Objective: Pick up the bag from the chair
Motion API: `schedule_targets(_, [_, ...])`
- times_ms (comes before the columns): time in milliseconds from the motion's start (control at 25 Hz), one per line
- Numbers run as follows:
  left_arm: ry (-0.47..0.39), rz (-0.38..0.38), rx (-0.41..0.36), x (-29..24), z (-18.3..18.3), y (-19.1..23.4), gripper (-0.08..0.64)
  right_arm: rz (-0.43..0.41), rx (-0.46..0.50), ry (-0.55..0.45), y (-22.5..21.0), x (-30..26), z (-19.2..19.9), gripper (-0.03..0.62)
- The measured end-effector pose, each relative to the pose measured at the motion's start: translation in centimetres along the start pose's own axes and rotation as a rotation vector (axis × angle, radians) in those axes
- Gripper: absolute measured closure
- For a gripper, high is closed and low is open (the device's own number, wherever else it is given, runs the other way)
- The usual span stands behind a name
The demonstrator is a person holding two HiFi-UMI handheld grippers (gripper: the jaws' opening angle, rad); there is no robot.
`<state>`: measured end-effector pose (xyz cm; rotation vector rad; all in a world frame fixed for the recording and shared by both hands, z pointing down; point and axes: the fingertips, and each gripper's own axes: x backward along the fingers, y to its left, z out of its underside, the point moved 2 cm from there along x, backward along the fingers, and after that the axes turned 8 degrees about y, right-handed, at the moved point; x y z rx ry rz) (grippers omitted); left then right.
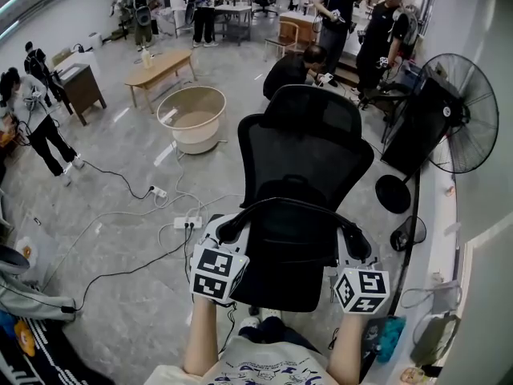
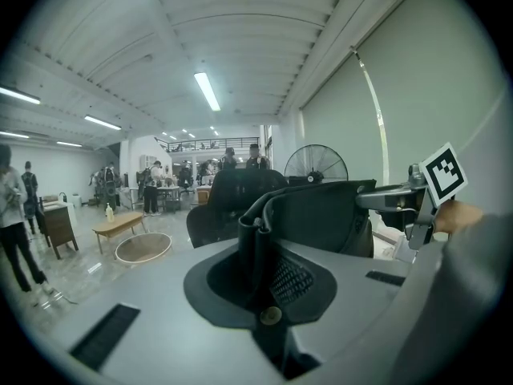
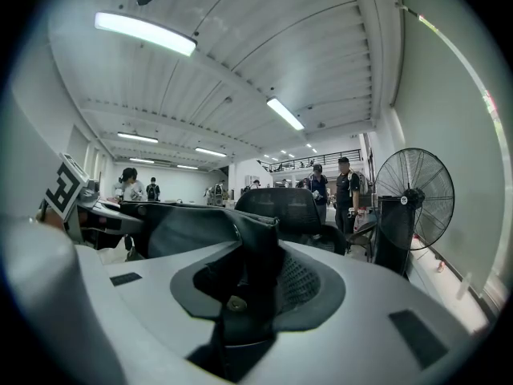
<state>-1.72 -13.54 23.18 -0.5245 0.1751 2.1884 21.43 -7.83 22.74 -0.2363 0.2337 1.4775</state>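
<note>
The chair (image 1: 306,147) has its seat hidden behind the bag (image 1: 284,271).

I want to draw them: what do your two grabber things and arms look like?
The left gripper and right gripper are pale grey shells with dark fingers. Each carries a cube of black-and-white square markers. The arms are bare below a white T-shirt with a printed drawing.

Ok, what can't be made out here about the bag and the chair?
Seat of the chair: head view, hidden behind the bag.
Underside of the bag, and whether it clears the seat: shown in no view.
Lower body of the bag: both gripper views, blocked by the housings of the left hand-held gripper and the right hand-held gripper.
</note>
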Motion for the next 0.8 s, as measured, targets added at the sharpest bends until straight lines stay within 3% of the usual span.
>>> schedule_targets(800, [0.01, 0.003, -0.009, -0.73, 0.4, -0.03, 0.525, 0.008, -0.007, 0.003, -0.3, -0.36, 0.31, 0.457])
